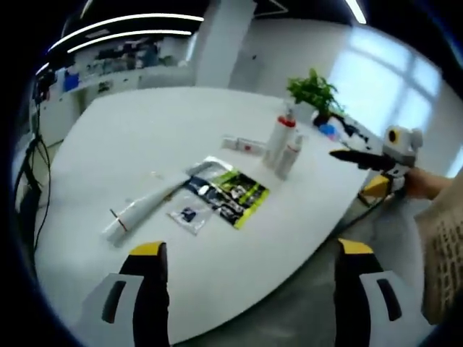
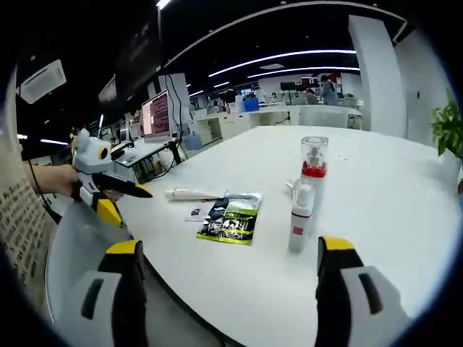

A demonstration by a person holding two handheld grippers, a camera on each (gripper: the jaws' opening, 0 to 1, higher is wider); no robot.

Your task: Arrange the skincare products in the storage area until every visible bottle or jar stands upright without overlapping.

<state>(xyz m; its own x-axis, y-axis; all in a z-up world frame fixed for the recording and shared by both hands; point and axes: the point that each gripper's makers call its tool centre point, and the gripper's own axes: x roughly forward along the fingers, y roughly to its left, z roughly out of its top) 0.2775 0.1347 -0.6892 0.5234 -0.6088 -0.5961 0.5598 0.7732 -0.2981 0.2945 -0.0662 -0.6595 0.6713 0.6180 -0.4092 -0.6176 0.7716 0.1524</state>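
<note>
Nearest in the left gripper view, the left gripper [image 1: 249,289] has its two yellow-tipped jaws spread wide with nothing between them, hanging over the near edge of the large round white table [image 1: 145,137]. In the right gripper view, the right gripper [image 2: 228,285] is equally wide and empty, at the table's edge.

Just past the left jaws, at about 10 o'clock, a long white squeeze tube [image 1: 141,208] lies flat on its side, its end touching a small clear sachet [image 1: 187,215]. Beside them at 12 o'clock lies a flat black-and-green printed packet [image 1: 233,194]. Farther on, at 1 o'clock, two items already stand upright and close together: a tall white pump bottle with a red collar and clear cap [image 1: 278,139], and a shorter white spray bottle [image 1: 289,155] just in front of it. A small white-and-red tube [image 1: 242,144] lies flat beyond. A green potted plant [image 1: 315,92] sits at the far edge.

No tray, box or other container is visible; everything rests directly on the bare tabletop.

The main risk, as I judge it, is the slim tube: stood on its cap it may tip over, and it could roll toward the table edge if nudged. Reaching past the two close-standing bottles could knock one into the other.
</note>
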